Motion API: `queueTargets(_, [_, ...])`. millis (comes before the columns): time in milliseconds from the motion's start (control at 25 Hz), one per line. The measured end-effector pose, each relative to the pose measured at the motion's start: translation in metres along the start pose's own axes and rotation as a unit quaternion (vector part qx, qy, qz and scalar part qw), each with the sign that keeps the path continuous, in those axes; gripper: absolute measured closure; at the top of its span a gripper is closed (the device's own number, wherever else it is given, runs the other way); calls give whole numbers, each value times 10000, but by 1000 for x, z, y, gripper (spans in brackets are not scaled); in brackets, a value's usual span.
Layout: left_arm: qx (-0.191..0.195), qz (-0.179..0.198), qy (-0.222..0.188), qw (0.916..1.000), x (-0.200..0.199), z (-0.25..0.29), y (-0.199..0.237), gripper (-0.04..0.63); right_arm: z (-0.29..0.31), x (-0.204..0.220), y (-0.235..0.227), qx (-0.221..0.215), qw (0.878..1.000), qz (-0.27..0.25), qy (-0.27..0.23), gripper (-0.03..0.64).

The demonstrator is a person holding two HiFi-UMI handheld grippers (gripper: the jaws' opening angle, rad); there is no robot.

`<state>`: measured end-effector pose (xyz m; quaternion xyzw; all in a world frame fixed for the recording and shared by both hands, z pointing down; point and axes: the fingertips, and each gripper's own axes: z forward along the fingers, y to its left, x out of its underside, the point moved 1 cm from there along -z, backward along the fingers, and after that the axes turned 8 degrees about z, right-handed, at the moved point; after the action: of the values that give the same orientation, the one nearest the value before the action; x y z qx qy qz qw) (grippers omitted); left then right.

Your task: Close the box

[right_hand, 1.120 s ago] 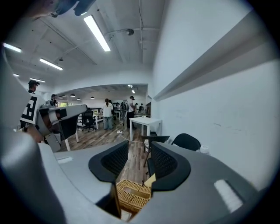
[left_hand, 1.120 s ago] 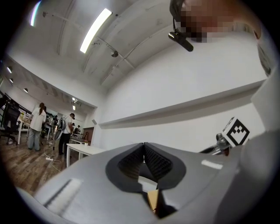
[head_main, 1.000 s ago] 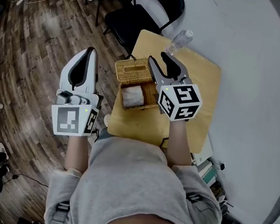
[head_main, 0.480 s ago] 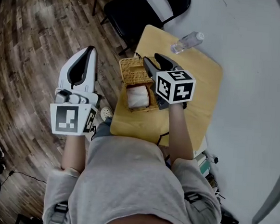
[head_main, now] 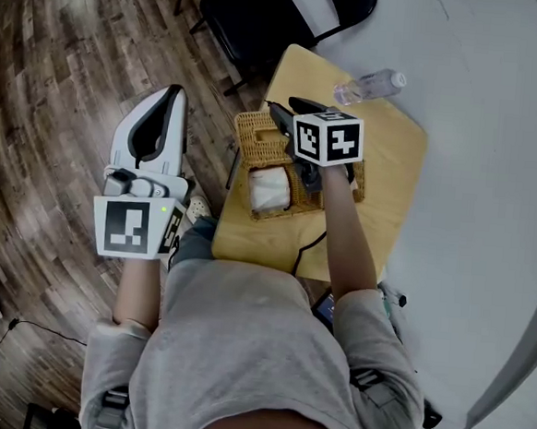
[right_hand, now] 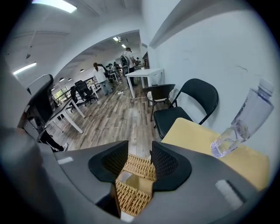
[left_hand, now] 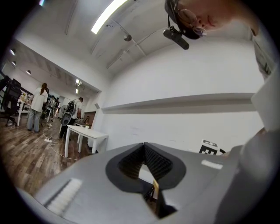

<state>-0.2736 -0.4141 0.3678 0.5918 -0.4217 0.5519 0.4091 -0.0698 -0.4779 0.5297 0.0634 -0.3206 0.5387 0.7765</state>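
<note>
A wicker box point(head_main: 292, 204) stands on the small wooden table point(head_main: 384, 162), its lid point(head_main: 259, 136) swung open at the far left side. White tissue point(head_main: 269, 189) lies inside it. My right gripper point(head_main: 291, 109) hovers over the box's far end, above the lid. In the right gripper view its jaws point(right_hand: 140, 146) stand open with a narrow gap, and the woven lid point(right_hand: 136, 168) shows below and beyond them, not clamped. My left gripper point(head_main: 172, 95) hangs left of the table over the floor; in the left gripper view its jaws point(left_hand: 143, 145) meet at the tips, empty.
A clear plastic bottle point(head_main: 369, 84) lies at the table's far edge, also seen in the right gripper view as the bottle point(right_hand: 243, 124). A black folding chair point(head_main: 265, 19) stands just beyond the table. A white wall point(head_main: 497, 134) is on the right, wooden floor point(head_main: 67, 73) on the left.
My right gripper has moved forward over the box toward the open lid. The left gripper has stayed where it was.
</note>
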Motion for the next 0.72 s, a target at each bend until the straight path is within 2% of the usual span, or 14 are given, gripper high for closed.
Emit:
queueTargets(400, [-126,-44,186,9997,20,9,15,537,50,21,-31,67,9950,215,972,451])
queueTargets(720, [-204,-130,316,9992,36,13,20,537,75,24,-48,170,9896,170,1416,451])
